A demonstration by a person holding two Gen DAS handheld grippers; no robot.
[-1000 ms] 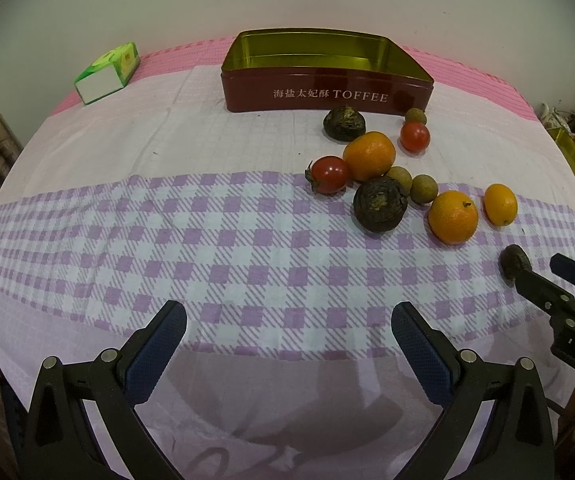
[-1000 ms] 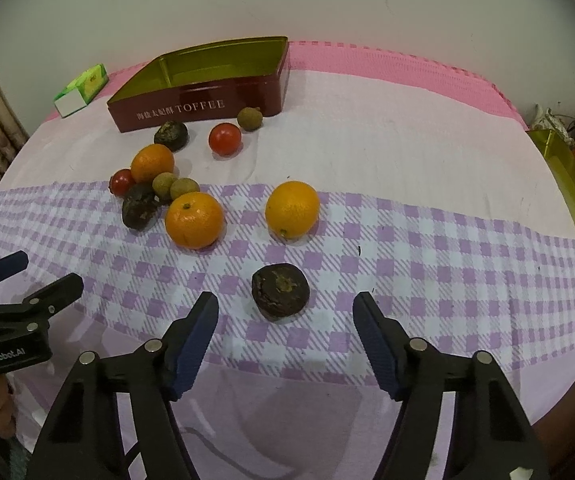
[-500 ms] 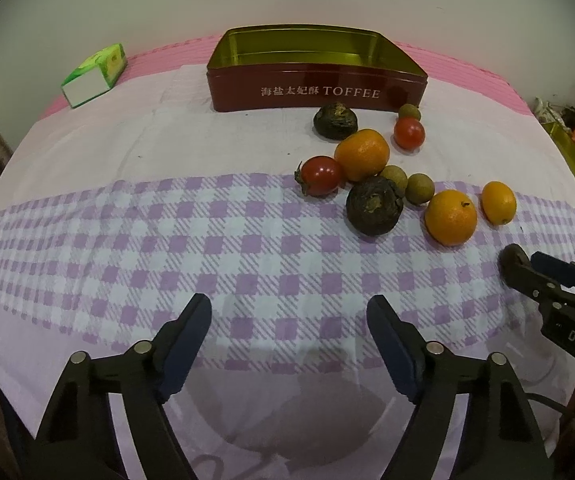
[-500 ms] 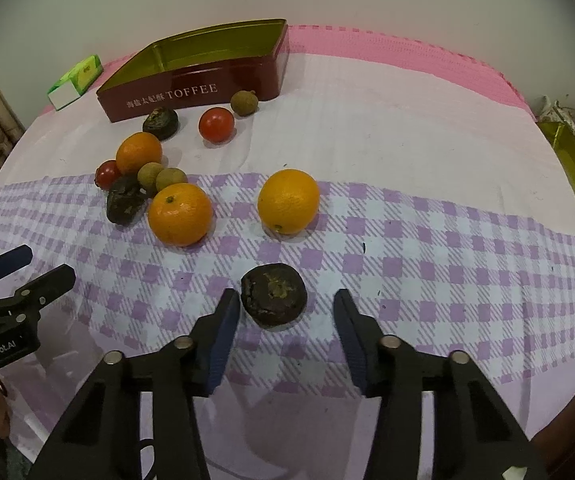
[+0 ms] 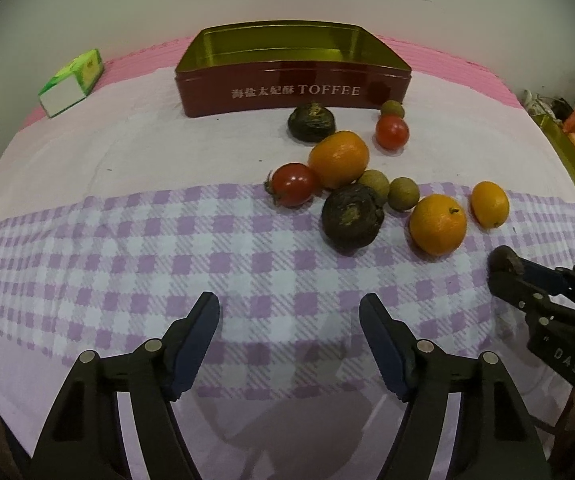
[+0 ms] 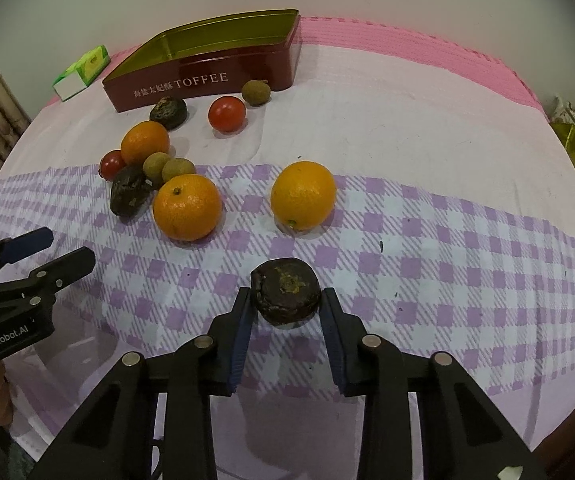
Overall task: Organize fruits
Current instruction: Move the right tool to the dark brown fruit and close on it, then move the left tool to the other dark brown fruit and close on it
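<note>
— So where was the right gripper [image 6: 286,300]?
— Nearest, its fingers pinching a dark wrinkled fruit [image 6: 286,290] on the checked cloth [image 6: 447,248].
— And the left gripper [image 5: 289,326]?
— Spread wide over bare cloth, holding nothing.
— Farther off?
— Two oranges [image 6: 187,206] [image 6: 303,195], then tomatoes, small brown fruits and more dark ones, with the red toffee tin [image 6: 215,68] farthest.
</note>
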